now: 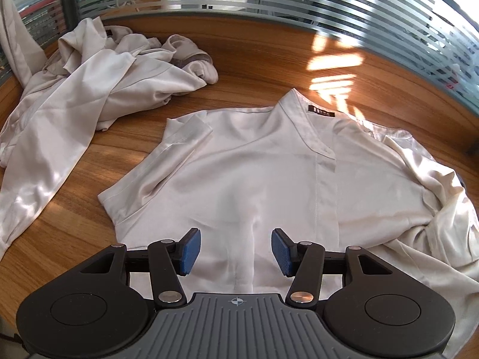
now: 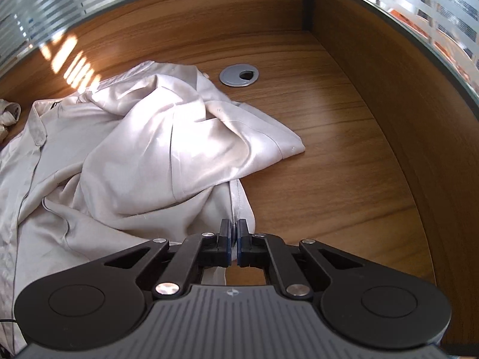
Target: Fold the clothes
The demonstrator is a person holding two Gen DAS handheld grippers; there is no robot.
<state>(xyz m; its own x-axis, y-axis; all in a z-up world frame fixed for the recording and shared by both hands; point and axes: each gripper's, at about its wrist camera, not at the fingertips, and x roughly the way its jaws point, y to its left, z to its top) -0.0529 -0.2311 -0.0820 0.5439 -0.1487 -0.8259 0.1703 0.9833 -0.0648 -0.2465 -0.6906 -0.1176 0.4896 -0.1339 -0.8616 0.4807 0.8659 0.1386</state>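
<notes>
Shirt lay spread on the wooden desk, its lower body beneath the wide-spread left gripper. Right gripper was clamped on the shirt's hem edge.

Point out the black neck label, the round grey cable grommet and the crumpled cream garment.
black neck label (image 1: 321, 110): left wrist view, label centre.
round grey cable grommet (image 2: 236, 78): right wrist view, metal cover.
crumpled cream garment (image 1: 98, 83): left wrist view, middle folds.

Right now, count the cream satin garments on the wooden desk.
2, possibly more. One cream satin shirt lies spread before the open left gripper; a crumpled cream pile sits far left and may hide others.
</notes>
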